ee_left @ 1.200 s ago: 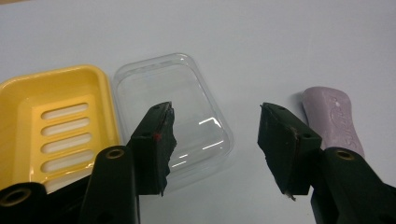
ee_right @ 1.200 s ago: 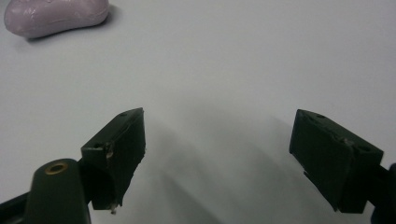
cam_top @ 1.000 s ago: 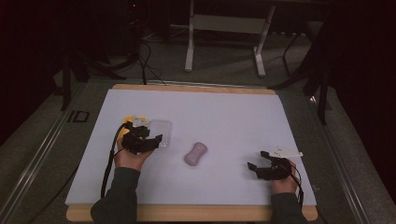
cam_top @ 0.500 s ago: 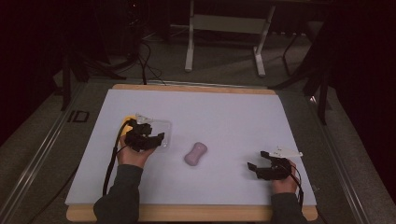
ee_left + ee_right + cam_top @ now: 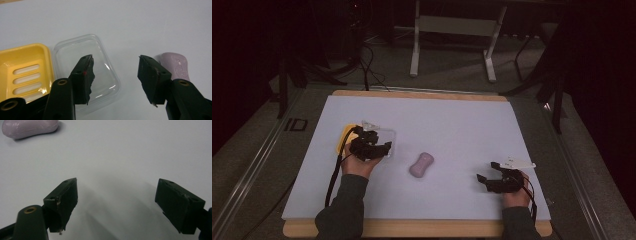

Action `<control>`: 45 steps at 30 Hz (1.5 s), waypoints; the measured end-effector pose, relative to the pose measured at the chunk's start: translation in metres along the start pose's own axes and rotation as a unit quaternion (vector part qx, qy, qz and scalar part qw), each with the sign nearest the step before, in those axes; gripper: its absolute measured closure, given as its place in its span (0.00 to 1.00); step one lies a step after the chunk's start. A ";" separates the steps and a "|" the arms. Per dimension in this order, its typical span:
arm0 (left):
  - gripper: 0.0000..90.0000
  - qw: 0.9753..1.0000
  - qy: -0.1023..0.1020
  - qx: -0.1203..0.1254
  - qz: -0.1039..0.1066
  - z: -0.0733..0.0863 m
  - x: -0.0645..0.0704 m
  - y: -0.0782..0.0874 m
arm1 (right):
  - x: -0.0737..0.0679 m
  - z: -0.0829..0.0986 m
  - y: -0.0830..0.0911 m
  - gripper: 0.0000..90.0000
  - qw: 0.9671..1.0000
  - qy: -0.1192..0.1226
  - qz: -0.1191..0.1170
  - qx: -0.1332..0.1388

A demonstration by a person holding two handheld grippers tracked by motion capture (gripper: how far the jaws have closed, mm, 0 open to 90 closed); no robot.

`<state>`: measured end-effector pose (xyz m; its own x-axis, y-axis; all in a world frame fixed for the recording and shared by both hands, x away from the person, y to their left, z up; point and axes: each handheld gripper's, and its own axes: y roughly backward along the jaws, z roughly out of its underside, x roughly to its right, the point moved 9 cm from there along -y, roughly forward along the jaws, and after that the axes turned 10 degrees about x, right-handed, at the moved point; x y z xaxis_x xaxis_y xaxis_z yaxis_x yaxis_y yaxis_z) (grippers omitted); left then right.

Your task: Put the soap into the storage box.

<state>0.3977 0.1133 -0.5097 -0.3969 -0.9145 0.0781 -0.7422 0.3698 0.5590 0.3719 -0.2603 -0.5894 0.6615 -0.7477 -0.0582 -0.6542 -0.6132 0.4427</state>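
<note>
A pink bar of soap [image 5: 421, 165] lies near the middle of the white table [image 5: 452, 125]. At the left a yellow soap dish [image 5: 346, 137] sits beside its clear plastic lid [image 5: 384, 137]. My left gripper [image 5: 384, 149] hovers open over the lid, nothing between its jaws. In the left gripper view the lid [image 5: 75, 53] lies under the left jaw, the yellow dish [image 5: 25, 67] at far left, the soap [image 5: 175, 65] behind the right jaw. My right gripper [image 5: 484, 181] rests open at the right front, apart from the soap [image 5: 27, 128].
The table's wooden edge [image 5: 412, 229] runs along the front. Dark floor, cables and a metal stand [image 5: 452, 30] lie beyond the far edge. A cable [image 5: 334, 175] trails from the left gripper along the forearm.
My left gripper has drifted slightly right and toward the front, over the clear lid. The right gripper and the soap have stayed put.
</note>
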 end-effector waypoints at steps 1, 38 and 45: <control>0.52 1.000 0.000 -0.002 0.000 0.000 0.001 -0.001 | 0.000 0.000 0.000 0.20 1.000 -0.001 0.000 0.001; 0.50 0.999 -0.022 -0.011 0.037 -0.023 0.044 -0.022 | 0.000 -0.001 0.001 0.19 1.000 -0.003 -0.003 0.004; 0.48 0.998 -0.030 -0.021 0.042 -0.018 0.053 -0.028 | 0.000 -0.001 0.001 0.19 1.000 -0.003 -0.003 0.004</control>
<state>0.4078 0.0512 -0.5062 -0.4893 -0.8688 0.0761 -0.6827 0.4358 0.5866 0.3717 -0.2609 -0.5885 0.6632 -0.7455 -0.0662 -0.6535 -0.6199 0.4344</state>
